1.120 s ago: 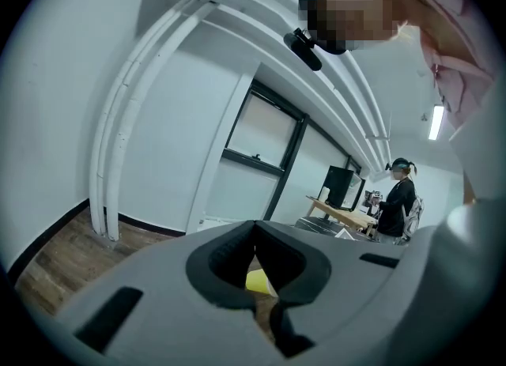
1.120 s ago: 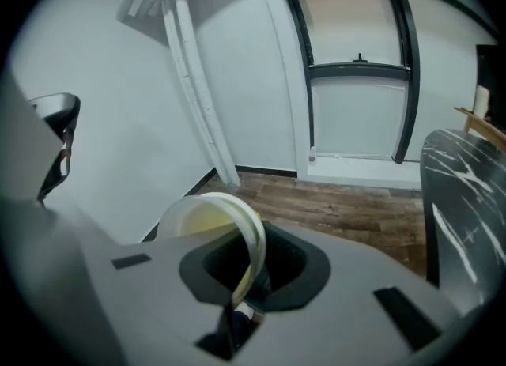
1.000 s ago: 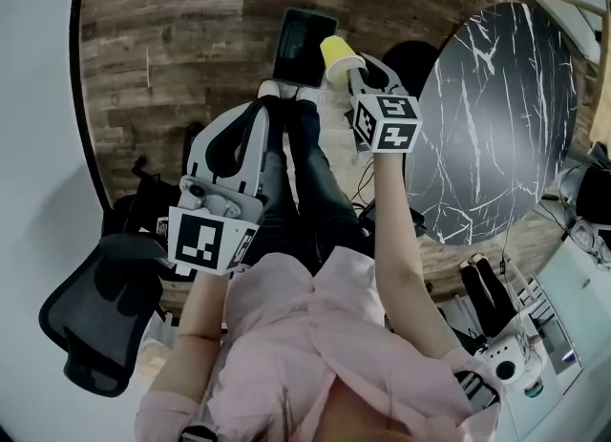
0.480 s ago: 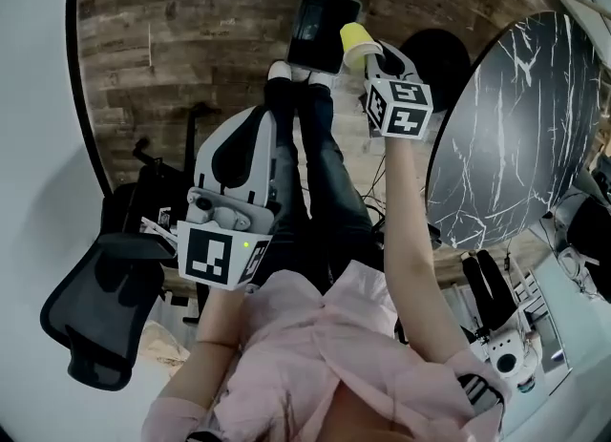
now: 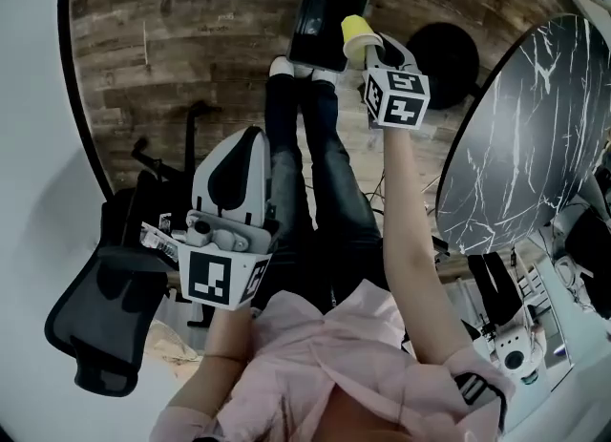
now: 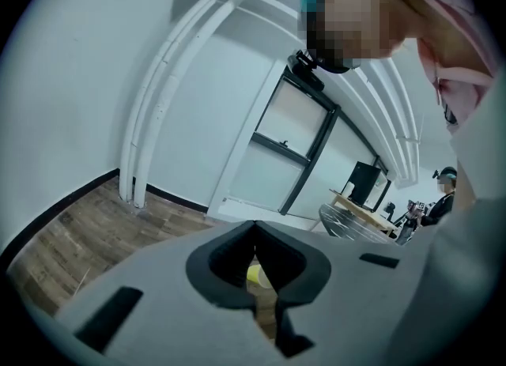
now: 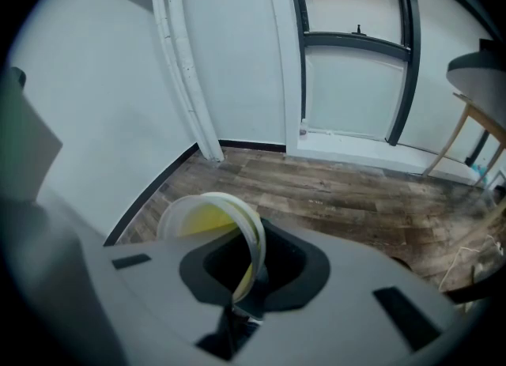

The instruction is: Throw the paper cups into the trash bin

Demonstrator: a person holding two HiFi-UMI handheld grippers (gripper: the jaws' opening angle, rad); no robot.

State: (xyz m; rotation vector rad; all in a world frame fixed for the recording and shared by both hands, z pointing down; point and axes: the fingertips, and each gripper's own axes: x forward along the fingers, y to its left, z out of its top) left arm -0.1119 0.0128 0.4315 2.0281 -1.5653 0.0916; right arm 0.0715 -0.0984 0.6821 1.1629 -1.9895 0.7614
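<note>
In the head view my right gripper (image 5: 367, 46) is held out at arm's length, shut on the rim of a yellow paper cup (image 5: 356, 33). The cup hangs just beside the right edge of the dark rectangular trash bin (image 5: 323, 20) on the wooden floor. In the right gripper view the cup (image 7: 202, 218) is tilted, with the jaws of the right gripper (image 7: 251, 281) pinching its white rim. My left gripper (image 5: 250, 144) is held low near the person's thigh, shut and empty. In the left gripper view the left gripper (image 6: 254, 234) shows a sliver of the yellow cup (image 6: 254, 275) through its recess.
The person's legs and white shoes (image 5: 282, 68) stand right in front of the bin. A round black marble table (image 5: 516, 144) is at the right, its black base (image 5: 444, 53) beside the bin. A black office chair (image 5: 95, 326) is at lower left. A white wall curves along the left.
My right arm has stretched further forward with the cup, staying by the bin's right edge. The left gripper has dropped slightly lower and stayed shut.
</note>
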